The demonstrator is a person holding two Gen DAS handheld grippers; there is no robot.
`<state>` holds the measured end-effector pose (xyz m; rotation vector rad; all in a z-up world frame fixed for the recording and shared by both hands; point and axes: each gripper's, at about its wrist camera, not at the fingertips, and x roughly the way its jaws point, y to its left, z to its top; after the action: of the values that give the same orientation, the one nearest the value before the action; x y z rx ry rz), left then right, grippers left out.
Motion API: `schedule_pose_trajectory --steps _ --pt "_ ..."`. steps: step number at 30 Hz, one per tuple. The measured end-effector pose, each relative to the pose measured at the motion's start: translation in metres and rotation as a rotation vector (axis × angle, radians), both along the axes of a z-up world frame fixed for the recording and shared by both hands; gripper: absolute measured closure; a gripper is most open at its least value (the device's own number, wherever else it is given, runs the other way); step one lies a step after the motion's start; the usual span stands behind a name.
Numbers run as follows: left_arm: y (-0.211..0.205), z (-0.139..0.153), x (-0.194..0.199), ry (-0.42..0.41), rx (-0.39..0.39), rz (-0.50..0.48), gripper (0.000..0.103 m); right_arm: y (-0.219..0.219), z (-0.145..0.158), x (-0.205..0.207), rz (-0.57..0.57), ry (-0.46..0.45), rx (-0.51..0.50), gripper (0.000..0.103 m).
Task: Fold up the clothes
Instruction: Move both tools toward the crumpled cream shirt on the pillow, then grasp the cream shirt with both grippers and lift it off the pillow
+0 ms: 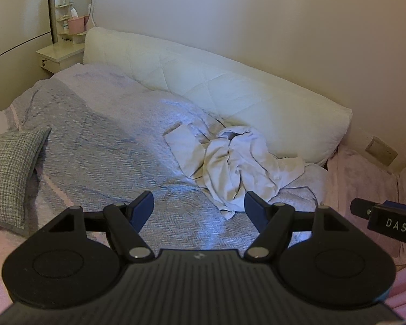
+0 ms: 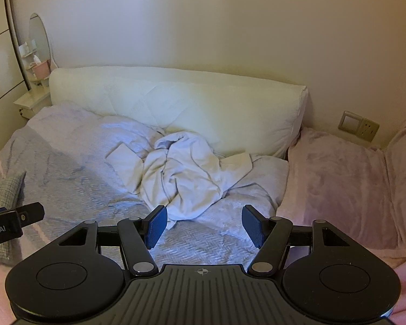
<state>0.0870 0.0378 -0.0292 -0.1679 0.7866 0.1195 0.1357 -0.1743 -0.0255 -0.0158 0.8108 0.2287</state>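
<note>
Bedroom, dim light: bed [image 1: 100, 146] with a lavender woven cover, cream padded headboard [image 2: 176, 100] against the wall, pink blanket [image 2: 346, 178] to the right. White garment [image 2: 181, 173] lies crumpled in a heap on the cover, just below the headboard, nothing folded yet.

Left gripper [image 1: 199, 211]: fingers spread wide, empty, hovering short of the heap. Right gripper [image 2: 204, 223]: same, spread wide and empty, with the garment's near edge just ahead.

Risks, my read:
- Heap is bunched, with hem and sleeves not identifiable. A blind pinch likely grabs several layers, so it won't spread flat.
- Cover is soft and wrinkled; a low pinch could catch the cover along with the garment and drag both.
- White on pale cover in low light means weak edge contrast, so it's easy to misjudge the garment's boundary.
- Grey check cushion [image 1: 10, 173] at left could crowd the layout area.

Readable text: "DAS" on the right gripper's side in the left view; "...obot.AI" on the left gripper's side in the right view, start cut off.
</note>
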Motion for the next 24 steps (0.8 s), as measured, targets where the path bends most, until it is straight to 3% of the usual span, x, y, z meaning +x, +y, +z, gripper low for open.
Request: schedule_pose_trajectory --steps 24 --pt "-0.025 -0.020 0.091 0.044 0.010 0.000 0.032 -0.015 -0.024 0.085 0.013 0.078 -0.005 0.038"
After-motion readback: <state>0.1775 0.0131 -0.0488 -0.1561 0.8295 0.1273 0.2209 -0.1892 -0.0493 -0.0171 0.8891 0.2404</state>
